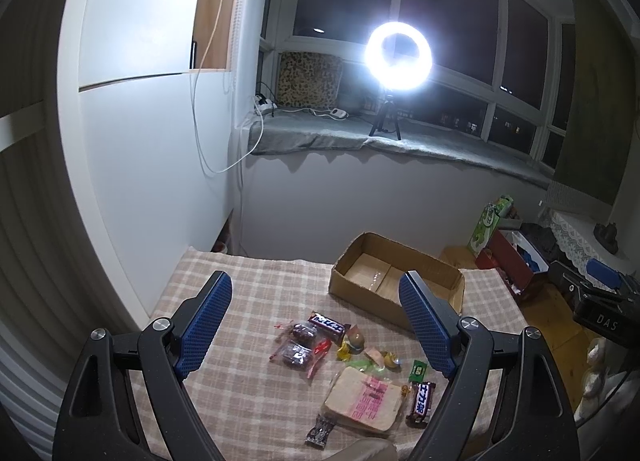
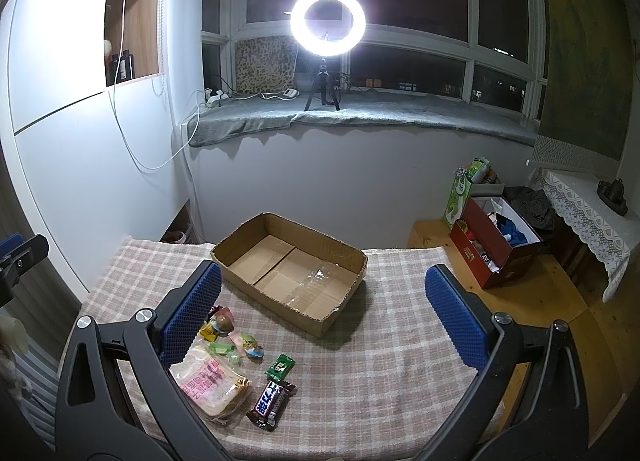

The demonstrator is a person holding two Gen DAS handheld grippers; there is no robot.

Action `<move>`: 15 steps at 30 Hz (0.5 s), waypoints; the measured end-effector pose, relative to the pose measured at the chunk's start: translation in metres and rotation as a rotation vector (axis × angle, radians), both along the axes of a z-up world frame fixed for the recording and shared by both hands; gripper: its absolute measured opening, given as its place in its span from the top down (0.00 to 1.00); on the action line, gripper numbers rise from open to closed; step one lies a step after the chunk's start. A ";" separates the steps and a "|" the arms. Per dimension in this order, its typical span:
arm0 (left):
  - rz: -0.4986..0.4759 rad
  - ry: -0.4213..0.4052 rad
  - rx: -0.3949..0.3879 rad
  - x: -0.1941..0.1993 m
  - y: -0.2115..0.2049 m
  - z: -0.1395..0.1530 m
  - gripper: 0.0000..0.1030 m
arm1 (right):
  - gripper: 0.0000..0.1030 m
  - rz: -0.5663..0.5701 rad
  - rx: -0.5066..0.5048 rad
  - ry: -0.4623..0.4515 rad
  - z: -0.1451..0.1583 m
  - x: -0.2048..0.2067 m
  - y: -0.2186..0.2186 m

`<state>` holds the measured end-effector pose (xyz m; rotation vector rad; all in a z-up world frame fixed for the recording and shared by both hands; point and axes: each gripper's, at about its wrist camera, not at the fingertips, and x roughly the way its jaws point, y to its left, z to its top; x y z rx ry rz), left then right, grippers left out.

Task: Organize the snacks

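An empty open cardboard box [image 1: 360, 261] [image 2: 296, 273] stands on the plaid-covered table [image 1: 256, 285] [image 2: 400, 361]. Snacks lie in front of it: a bread pack [image 1: 366, 401] [image 2: 210, 383], two Snickers bars [image 1: 330, 327] [image 1: 420, 403], one of which shows in the right wrist view [image 2: 272, 401], two dark date packs [image 1: 298, 345], a green candy [image 1: 419, 370] [image 2: 280, 366] and small wrapped sweets [image 1: 352, 341] [image 2: 236, 343]. My left gripper [image 1: 316, 325] is open and empty above the snacks. My right gripper [image 2: 324, 321] is open and empty, hovering above the table near the box's front.
A bright ring light [image 1: 398, 55] [image 2: 328, 21] on a tripod stands on the window sill. A white cabinet [image 1: 152, 141] is at the left. A red box [image 2: 492, 253] and a green bag [image 2: 460, 197] sit on the wooden floor at the right.
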<state>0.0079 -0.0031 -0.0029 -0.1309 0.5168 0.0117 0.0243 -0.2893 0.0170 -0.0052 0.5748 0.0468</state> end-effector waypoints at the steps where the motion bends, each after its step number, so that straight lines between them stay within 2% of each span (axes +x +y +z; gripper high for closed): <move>1: 0.001 0.002 -0.001 0.000 0.000 0.000 0.17 | 0.00 0.000 0.001 0.000 0.000 0.000 0.000; 15: 0.001 -0.001 -0.001 0.001 0.000 0.000 0.17 | 0.00 0.000 0.002 0.000 -0.003 0.002 0.001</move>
